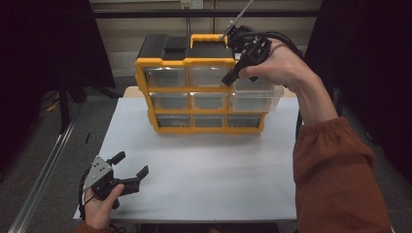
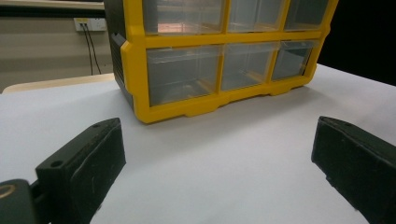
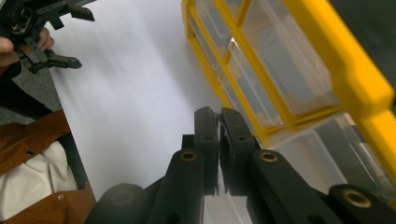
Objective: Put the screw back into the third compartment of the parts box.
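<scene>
High view: right gripper [image 1: 232,76] shut, nothing held, just above the pulled-out drawer [image 1: 257,99] at the organizer [image 1: 201,62]'s right col.

Left gripper view: left gripper [image 2: 215,163] wide open, empty; organizer [image 2: 224,60] well ahead.

Right gripper view: right gripper [image 3: 219,140] pinched together; drawer [image 3: 322,158] right beneath, long axis running out from the cabinet front. Right hand far nearer.
</scene>
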`<state>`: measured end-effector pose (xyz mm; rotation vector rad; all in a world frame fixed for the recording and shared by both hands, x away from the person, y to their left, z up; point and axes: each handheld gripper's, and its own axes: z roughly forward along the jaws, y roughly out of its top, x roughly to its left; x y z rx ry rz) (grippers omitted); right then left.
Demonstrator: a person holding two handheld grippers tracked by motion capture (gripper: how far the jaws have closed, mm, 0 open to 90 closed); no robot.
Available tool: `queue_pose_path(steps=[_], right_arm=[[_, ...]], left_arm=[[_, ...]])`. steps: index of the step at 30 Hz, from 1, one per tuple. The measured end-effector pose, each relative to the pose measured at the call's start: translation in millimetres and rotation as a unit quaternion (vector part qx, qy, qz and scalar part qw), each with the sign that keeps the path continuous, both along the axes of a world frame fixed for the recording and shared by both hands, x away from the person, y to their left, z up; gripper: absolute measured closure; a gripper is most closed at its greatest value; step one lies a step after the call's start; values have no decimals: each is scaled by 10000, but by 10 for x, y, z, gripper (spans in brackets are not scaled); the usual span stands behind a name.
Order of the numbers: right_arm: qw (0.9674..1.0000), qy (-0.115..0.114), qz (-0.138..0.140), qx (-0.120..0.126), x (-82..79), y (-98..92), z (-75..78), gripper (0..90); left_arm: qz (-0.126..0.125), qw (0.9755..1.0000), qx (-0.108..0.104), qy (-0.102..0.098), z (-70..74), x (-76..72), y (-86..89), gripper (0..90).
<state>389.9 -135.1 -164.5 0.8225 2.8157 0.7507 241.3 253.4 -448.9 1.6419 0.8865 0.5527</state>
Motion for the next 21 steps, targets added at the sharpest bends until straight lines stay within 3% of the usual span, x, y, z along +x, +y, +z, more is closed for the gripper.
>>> queue_pose_path(steps=[11,15,21], right_arm=[[9995,-55,-297,-99,25,-194,93,859],[9993,-8,-366,-116,42,-261,66,859],[9980,168,-491,-348,109,-314,-37,859]], left_arm=[[-36,10000,13,6,0,-4,-6,32],[-44,10000,12,9,0,-6,-11,32],[-42,10000,23,5,0,-4,-7,32]])
